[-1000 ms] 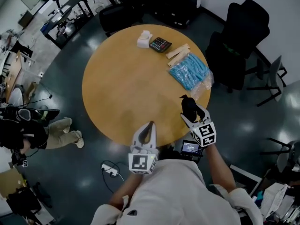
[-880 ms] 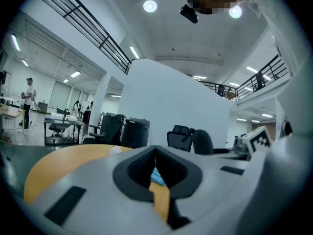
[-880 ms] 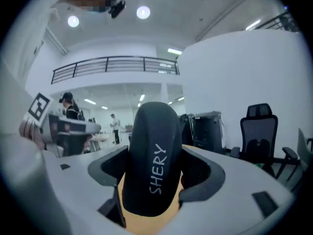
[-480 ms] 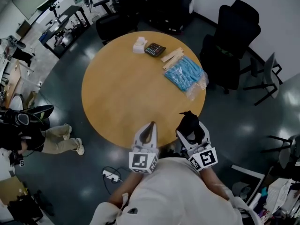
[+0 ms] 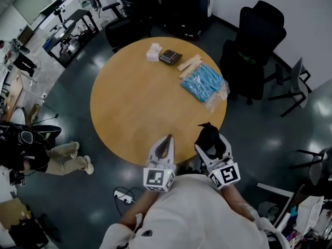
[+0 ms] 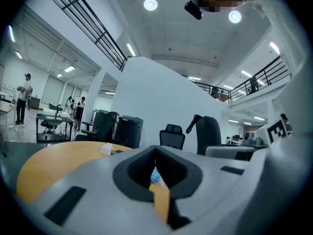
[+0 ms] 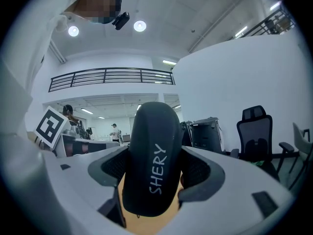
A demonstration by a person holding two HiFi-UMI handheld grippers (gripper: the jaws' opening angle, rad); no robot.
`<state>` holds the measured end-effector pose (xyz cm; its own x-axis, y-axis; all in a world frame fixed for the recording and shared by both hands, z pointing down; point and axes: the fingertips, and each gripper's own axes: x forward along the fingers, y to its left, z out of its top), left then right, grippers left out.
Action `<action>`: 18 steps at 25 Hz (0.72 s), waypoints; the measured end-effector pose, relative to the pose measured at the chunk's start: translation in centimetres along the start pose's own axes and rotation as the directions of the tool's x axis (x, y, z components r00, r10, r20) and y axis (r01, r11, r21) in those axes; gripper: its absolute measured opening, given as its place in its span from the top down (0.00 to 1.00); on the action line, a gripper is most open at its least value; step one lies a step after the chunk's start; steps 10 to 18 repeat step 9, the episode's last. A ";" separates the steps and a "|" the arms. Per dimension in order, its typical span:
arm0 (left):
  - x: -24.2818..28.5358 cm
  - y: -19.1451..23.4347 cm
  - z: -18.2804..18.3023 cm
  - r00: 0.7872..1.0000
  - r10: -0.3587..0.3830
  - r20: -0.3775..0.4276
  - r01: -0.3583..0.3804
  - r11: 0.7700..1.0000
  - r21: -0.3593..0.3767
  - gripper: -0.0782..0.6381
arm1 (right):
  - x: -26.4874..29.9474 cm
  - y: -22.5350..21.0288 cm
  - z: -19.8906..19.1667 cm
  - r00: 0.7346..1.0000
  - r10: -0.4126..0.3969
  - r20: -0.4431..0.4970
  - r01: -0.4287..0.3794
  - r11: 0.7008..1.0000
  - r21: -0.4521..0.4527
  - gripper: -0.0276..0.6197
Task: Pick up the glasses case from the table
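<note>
The black glasses case (image 7: pixel 152 155), printed with white letters, stands upright between the jaws of my right gripper (image 7: pixel 154 173), which is shut on it. In the head view that case (image 5: pixel 208 135) is held off the table, just past the near edge of the round wooden table (image 5: pixel 140 97), with the right gripper (image 5: pixel 210 139) close to my body. My left gripper (image 5: pixel 165 143) hangs beside it over the table's near edge, jaws together with nothing between them. The left gripper view shows its jaws (image 6: pixel 155 173) meeting, the tabletop (image 6: pixel 58 155) beyond.
At the table's far side lie a blue plastic packet (image 5: pixel 203 81), wooden sticks (image 5: pixel 189 64), a calculator (image 5: pixel 170 57) and a white tissue pack (image 5: pixel 152 52). Black office chairs (image 5: pixel 254 51) stand right of the table. A seated person's legs (image 5: pixel 67 154) show at left.
My right gripper pulled the glasses case back from above the table's right edge toward my body during the first half second. Since then both grippers have stayed still.
</note>
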<state>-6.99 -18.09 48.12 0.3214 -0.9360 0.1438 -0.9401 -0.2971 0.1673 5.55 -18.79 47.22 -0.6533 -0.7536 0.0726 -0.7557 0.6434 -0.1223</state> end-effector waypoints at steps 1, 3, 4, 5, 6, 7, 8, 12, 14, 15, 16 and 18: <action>0.0 0.0 0.0 1.000 0.000 0.000 0.000 1.000 -0.001 0.88 | 0.0 0.0 0.0 1.000 -0.001 0.002 0.001 1.000 -0.001 0.44; 0.0 0.0 -0.2 1.000 0.002 -0.002 -0.002 1.000 -0.004 0.88 | 0.0 0.0 0.1 1.000 0.000 0.007 0.000 1.000 -0.002 0.44; 0.0 0.0 -0.3 1.000 0.002 -0.002 -0.002 1.000 -0.005 0.88 | -0.1 0.0 0.1 1.000 0.001 0.008 -0.001 1.000 -0.003 0.44; 0.0 0.0 -0.3 1.000 0.002 -0.003 -0.002 1.000 -0.005 0.88 | -0.1 0.0 0.1 1.000 0.002 0.009 -0.002 1.000 -0.004 0.44; 0.1 0.0 -0.3 1.000 0.003 -0.003 -0.003 1.000 -0.005 0.88 | 0.0 -0.1 0.1 1.000 0.003 0.009 -0.003 1.000 -0.005 0.44; 0.1 0.1 -0.3 1.000 0.003 -0.003 -0.003 1.000 -0.005 0.88 | 0.0 -0.1 0.1 1.000 0.004 0.009 -0.004 1.000 -0.006 0.44; 0.2 0.1 -0.3 1.000 0.003 -0.004 -0.003 1.000 -0.005 0.88 | 0.1 -0.1 0.2 1.000 0.005 0.008 -0.005 1.000 -0.007 0.44; 0.3 0.1 -0.3 1.000 0.002 -0.005 -0.002 1.000 -0.005 0.88 | 0.1 -0.2 0.2 1.000 0.006 0.008 -0.006 1.000 -0.008 0.44; 0.3 0.1 -0.3 1.000 0.002 -0.005 -0.002 1.000 -0.005 0.88 | 0.1 -0.2 0.2 1.000 0.006 0.008 -0.006 1.000 -0.008 0.44; 0.3 0.1 -0.3 1.000 0.002 -0.005 -0.002 1.000 -0.005 0.88 | 0.1 -0.2 0.2 1.000 0.006 0.008 -0.006 1.000 -0.008 0.44; 0.3 0.1 -0.3 1.000 0.002 -0.005 -0.002 1.000 -0.005 0.88 | 0.1 -0.2 0.2 1.000 0.006 0.008 -0.006 1.000 -0.008 0.44; 0.3 0.1 -0.3 1.000 0.002 -0.005 -0.002 1.000 -0.005 0.88 | 0.1 -0.2 0.2 1.000 0.006 0.008 -0.006 1.000 -0.008 0.44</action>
